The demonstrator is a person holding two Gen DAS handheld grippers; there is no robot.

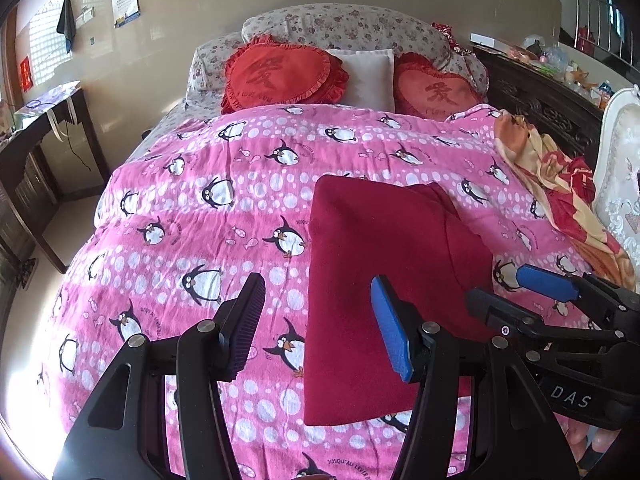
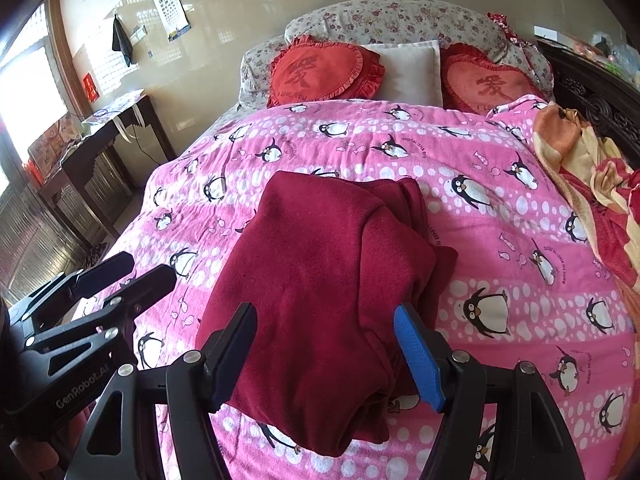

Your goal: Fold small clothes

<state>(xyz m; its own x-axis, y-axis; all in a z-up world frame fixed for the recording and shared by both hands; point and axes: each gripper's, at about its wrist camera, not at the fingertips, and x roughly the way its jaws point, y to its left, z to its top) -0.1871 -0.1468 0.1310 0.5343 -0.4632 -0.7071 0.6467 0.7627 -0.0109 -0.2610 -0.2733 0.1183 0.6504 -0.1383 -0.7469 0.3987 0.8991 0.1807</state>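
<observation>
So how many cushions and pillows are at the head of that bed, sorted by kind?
Red heart-shaped cushions: 2, one on the left and one on the right
Plain white pillow: 1, between the two hearts
Long floral pillow: 1, behind them all
Total: 4

A dark red folded fleece garment (image 2: 320, 300) is laid on a pink penguin-print quilt (image 2: 500, 216) spread over the bed. Behind the quilt, two red heart-shaped cushions (image 2: 320, 70) are propped against a floral bolster (image 2: 392, 16), with a white square pillow (image 2: 408, 70) set between them. An orange and red blanket (image 2: 592, 184) is bunched along the quilt's right edge. A dark wooden side table (image 2: 116, 120) is placed left of the bed, against the wall.
</observation>
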